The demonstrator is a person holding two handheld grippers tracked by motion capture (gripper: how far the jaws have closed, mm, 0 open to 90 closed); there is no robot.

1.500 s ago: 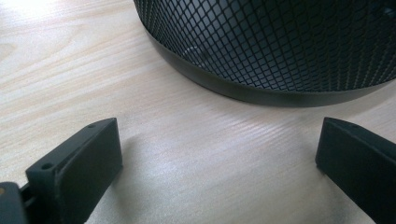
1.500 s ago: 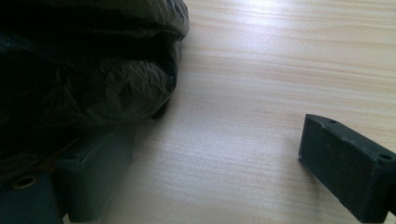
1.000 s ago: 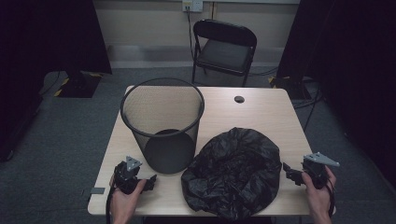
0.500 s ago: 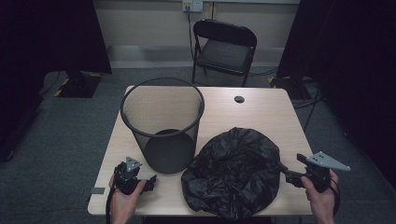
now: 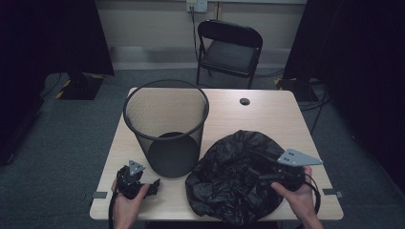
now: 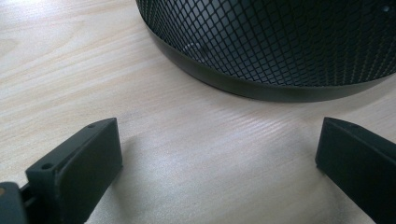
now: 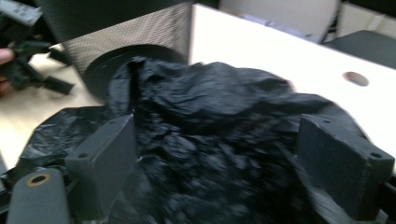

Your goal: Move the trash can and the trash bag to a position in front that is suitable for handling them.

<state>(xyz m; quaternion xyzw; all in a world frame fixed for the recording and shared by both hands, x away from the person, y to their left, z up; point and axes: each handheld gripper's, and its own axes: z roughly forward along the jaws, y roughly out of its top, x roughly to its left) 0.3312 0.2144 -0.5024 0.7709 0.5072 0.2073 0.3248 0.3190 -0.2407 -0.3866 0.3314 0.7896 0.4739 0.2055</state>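
Observation:
A black mesh waste bin (image 5: 166,129) stands upright on the left half of the wooden table (image 5: 267,114). A crumpled black plastic bag (image 5: 229,176) lies beside it at the front. My right gripper (image 5: 258,168) hovers over the bag's right side and points left. Its jaws have just been opening and stand wide apart in the right gripper view (image 7: 217,144). The bag (image 7: 210,116) lies below and beyond them, not pressed by the pads. My left gripper (image 5: 155,185) rests open at the front left. In the left gripper view (image 6: 219,149) it faces the bin's base (image 6: 280,42) with bare table between its jaws.
A black folding chair (image 5: 229,47) stands behind the table's far edge. A round cable hole (image 5: 244,101) sits in the tabletop near the back. Dark curtains hang on both sides, and grey carpet surrounds the table.
My right hand has risen from the table's right front edge and moved left over the bag. The left hand, the bin and the bag have stayed put.

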